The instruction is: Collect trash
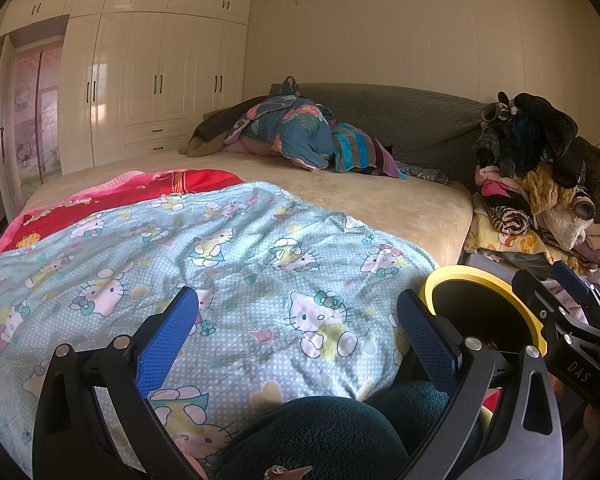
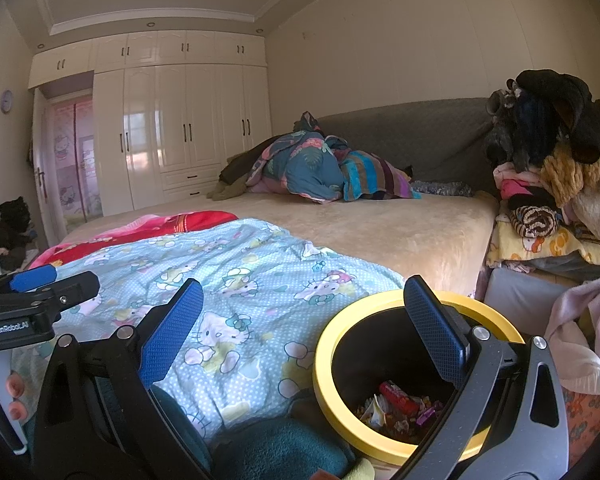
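Where wrappers lie, bin [image 2: 380, 446] upright, mouth skyward

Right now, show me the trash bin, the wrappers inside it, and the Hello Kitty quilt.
trash bin [image 2: 325, 364]: right wrist view, on its yellow rim, left side.
wrappers [image 2: 400, 398]: right wrist view, on the red wrapper at the bin's bottom.
Hello Kitty quilt [image 1: 228, 256]: left wrist view, on the middle of the blue fabric.

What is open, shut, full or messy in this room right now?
left gripper: open, holding nothing
right gripper: open, holding nothing
yellow-rimmed trash bin: no lid, wrappers at the bottom, far from full
wardrobe doors: all shut
Hello Kitty blanket: spread out, wrinkled
floral quilt: bunched in a heap
clothes pile: heaped up beside the bed
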### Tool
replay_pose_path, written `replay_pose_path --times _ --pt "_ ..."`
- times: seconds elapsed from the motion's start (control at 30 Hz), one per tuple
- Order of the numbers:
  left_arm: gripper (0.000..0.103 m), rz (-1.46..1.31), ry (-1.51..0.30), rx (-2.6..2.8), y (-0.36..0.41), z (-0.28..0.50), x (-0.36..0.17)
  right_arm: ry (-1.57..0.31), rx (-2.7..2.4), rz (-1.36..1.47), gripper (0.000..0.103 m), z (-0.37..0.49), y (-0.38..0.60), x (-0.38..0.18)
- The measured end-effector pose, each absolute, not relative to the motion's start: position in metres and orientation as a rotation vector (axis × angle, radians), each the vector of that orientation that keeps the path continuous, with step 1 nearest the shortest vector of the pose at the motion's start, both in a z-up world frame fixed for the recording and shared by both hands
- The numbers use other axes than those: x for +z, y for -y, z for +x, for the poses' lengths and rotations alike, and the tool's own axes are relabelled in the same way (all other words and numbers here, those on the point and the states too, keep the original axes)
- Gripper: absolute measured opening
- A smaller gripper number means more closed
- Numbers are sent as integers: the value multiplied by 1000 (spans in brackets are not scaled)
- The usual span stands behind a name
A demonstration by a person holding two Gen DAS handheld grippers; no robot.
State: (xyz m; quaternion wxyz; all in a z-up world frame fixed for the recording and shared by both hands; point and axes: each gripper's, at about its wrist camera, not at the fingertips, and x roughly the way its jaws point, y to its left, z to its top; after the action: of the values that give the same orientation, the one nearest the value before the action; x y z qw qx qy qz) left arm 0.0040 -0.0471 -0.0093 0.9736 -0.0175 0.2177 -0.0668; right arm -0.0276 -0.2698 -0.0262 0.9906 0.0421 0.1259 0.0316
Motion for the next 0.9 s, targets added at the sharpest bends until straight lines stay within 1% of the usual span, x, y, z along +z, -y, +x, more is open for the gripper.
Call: replay_pose_path --times 0.33,0.53,0.63,0.73,0.8,0.9 --pt "97 -47 -460 -118 43 5 -14 -259 70 86 93 -26 271 -27" --pt "97 -125 -485 -54 20 11 -15 -239 109 65 93 -19 252 -14" --pt "97 -171 -500 25 -13 16 -14 -233 188 72 93 -5 221 5" --pt "97 -218 -500 207 -81 19 -13 -281 321 77 93 19 163 21" --pt "97 -244 -522 412 -149 17 -18 -374 426 50 93 40 106 23" --pt "97 -263 -571 647 -239 9 -37 -535 545 16 93 71 5 7"
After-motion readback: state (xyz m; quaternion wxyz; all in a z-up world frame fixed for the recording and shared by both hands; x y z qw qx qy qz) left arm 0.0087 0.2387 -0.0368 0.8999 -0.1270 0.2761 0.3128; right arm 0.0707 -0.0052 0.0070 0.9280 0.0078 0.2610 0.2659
